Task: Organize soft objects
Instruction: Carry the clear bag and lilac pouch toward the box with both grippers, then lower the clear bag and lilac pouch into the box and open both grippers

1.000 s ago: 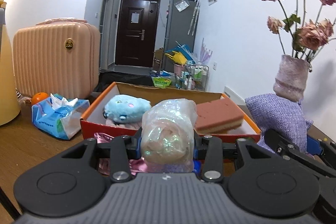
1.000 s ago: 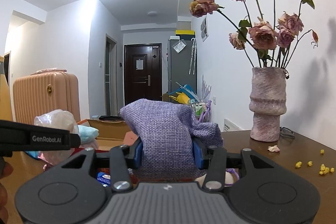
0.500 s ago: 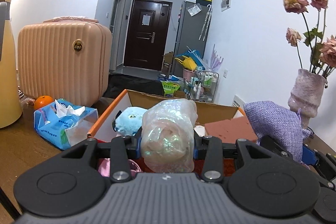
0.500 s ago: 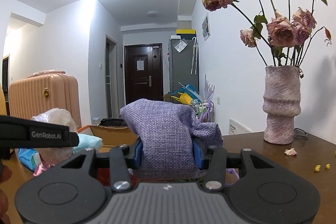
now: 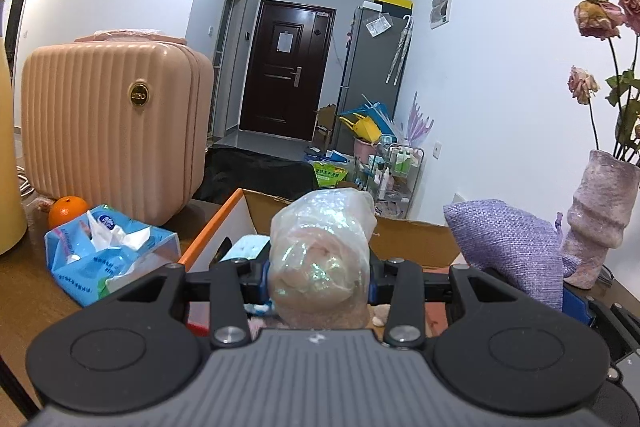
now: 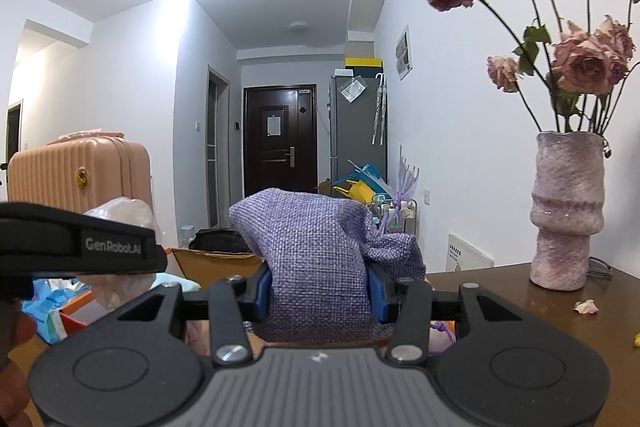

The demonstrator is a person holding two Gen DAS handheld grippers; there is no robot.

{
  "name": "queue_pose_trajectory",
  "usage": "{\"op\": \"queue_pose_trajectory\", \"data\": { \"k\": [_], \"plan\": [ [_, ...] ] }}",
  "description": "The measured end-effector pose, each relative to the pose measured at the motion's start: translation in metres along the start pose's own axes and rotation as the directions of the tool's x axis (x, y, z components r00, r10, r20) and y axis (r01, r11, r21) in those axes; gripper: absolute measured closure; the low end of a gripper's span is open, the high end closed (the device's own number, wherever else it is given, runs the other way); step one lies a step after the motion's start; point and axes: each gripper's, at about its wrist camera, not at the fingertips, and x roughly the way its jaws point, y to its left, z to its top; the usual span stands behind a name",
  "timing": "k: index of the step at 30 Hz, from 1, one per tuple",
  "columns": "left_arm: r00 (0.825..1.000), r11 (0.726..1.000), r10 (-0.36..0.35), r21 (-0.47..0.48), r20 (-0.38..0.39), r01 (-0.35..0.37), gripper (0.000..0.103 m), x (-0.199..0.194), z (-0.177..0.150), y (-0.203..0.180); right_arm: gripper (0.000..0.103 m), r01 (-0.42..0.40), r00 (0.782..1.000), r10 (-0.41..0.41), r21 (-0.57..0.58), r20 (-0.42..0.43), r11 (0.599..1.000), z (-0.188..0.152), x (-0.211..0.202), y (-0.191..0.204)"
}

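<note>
My left gripper is shut on a clear plastic bag with a pale pink soft thing inside, held above the near edge of an open cardboard box with an orange rim. A light blue plush lies in the box behind the bag. My right gripper is shut on a purple woven pouch, which hangs just right of the box; that pouch also shows at the right in the left wrist view. The left gripper's black body crosses the right wrist view at the left.
A blue tissue pack and an orange lie left of the box on the wooden table. A pink suitcase stands behind them. A pink vase of dried roses stands at the right; petals lie near it.
Both grippers have moved forward over the box with their loads, still gripped. The suitcase and tissue pack loom closer; the vase has slid toward the right edge.
</note>
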Motion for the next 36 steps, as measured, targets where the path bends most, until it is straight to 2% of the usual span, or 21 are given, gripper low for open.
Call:
{"op": "queue_pose_trajectory", "data": {
  "k": [18,27,33,35,36],
  "plan": [
    [1.0,0.999,0.002,0.043,-0.012,-0.001,0.062,0.058,0.01,-0.002,0.057,0.009,0.999,-0.01,-0.01,-0.044,1.0,0.004,0.072,0.002],
    [1.0,0.999,-0.004,0.049,-0.022,0.005,0.062,0.079,0.014,0.003,0.056,0.001,0.998,-0.004,-0.045,-0.055,0.999,0.005,0.095,0.012],
    [0.999,0.999,-0.014,0.049,-0.03,0.016,0.061,0.08,0.009,0.004,0.052,-0.037,0.997,0.032,-0.079,-0.071,0.996,0.004,0.104,0.016],
    [0.999,0.999,-0.015,0.046,-0.031,0.017,0.06,0.079,0.009,0.004,0.048,-0.045,0.996,0.039,-0.085,-0.075,0.995,0.003,0.103,0.017],
    [0.999,0.999,-0.014,0.042,-0.029,0.015,0.059,0.079,0.009,0.005,0.043,-0.05,0.996,0.043,-0.086,-0.078,0.995,0.003,0.103,0.018]
  ]
}}
